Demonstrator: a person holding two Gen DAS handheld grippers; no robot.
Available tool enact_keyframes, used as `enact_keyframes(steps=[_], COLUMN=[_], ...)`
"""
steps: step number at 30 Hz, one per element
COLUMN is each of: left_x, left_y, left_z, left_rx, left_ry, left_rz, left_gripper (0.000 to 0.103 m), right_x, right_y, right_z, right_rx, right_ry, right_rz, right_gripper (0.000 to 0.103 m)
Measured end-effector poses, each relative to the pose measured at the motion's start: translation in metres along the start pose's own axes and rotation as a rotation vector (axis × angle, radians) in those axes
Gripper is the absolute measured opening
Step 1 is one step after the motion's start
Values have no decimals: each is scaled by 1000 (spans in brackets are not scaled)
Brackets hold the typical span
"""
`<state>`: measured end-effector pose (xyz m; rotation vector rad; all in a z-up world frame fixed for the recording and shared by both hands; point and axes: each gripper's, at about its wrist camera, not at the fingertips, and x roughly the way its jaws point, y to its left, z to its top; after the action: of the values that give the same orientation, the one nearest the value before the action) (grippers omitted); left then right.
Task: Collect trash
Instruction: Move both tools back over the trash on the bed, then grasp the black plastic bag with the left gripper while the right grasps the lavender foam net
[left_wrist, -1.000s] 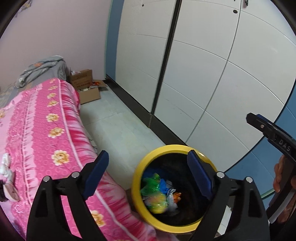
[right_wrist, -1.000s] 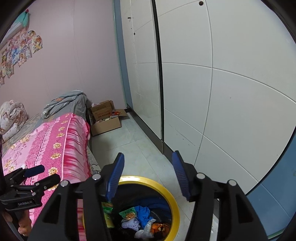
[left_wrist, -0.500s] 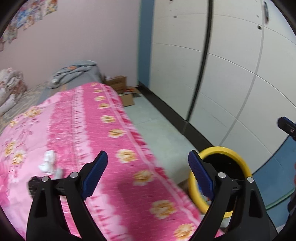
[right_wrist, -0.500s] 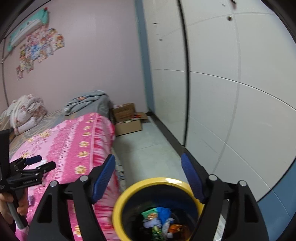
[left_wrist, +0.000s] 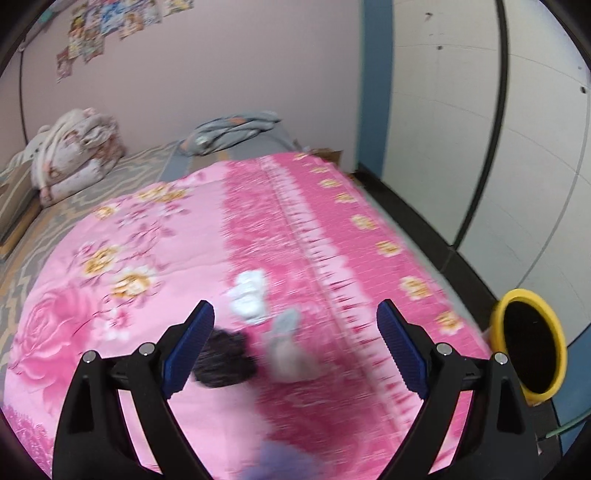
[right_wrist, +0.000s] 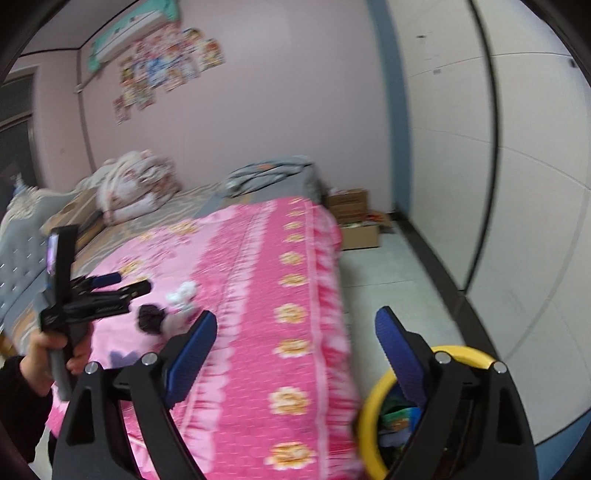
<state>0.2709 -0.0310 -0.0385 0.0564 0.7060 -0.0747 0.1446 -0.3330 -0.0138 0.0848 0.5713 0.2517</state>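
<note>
1. Both claws stand spread and hold nothing. The left gripper (left_wrist: 295, 350) has its blue pads wide apart above the pink bedspread (left_wrist: 332, 229), with no pad touching any item.
2. The right gripper (right_wrist: 295, 354) is likewise released; its jaws are opening, and only the bedspread edge and the floor show between them.
3. Just ahead of the left gripper, between its fingers, lie three bits of trash on the bedspread: a dark clump (left_wrist: 225, 363) nearest its left pad, a greyish-pink crumpled piece (left_wrist: 288, 350) just beside it, and a white crumpled tissue (left_wrist: 249, 295) a little farther on. All are blurred, so what they are made of cannot be told.
4. Seen from the right wrist, the same dark clump (right_wrist: 149, 317) and white tissue (right_wrist: 183, 293) sit near the tips of the left gripper (right_wrist: 125, 282), which a hand (right_wrist: 48, 354) in a dark sleeve holds by its handle.
5. The yellow-rimmed bin (right_wrist: 373, 406) stands on the floor against the side of the bed, partly behind the right gripper's right finger, with coloured wrappers (right_wrist: 395, 417) inside. From the left wrist the bin (left_wrist: 498, 325) sits at the bedspread's right edge.
6. Farther off are a cardboard box (right_wrist: 351, 210) on the floor, folded bedding (right_wrist: 133, 184) near the pink wall, and stickers (right_wrist: 166, 70) high on it.
</note>
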Motion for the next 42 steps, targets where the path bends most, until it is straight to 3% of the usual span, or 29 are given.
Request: enact_keyframes(steps=[6, 11, 18, 29, 32, 35, 38, 42], left_x=[20, 42, 62, 88, 96, 102, 105, 108], left_y=[57, 81, 90, 92, 96, 102, 106, 109], left_z=[-25, -38, -47, -52, -55, -58, -61, -62], left_rx=[-31, -51, -52, -50, -54, -72, -84, -80], left_ry=[59, 103, 127, 142, 150, 163, 164, 154], left_rz=[67, 77, 48, 17, 4, -32, -54, -68], left_gripper=[86, 86, 86, 84, 73, 51, 42, 35], right_x=[21, 46, 85, 130, 140, 151, 163, 175], right_y=[56, 103, 160, 209, 217, 226, 234, 236], right_z=[-17, -41, -69, -86, -88, -91, -93, -98], right_rx=[-66, -131, -187, -239, -239, -254, -280, -290], right_ry=[59, 141, 239, 300, 305, 318, 338, 368], right_rz=[108, 195, 325, 371, 383, 387, 377, 373], right_gripper=[87, 88, 89, 89, 89, 83, 69, 61])
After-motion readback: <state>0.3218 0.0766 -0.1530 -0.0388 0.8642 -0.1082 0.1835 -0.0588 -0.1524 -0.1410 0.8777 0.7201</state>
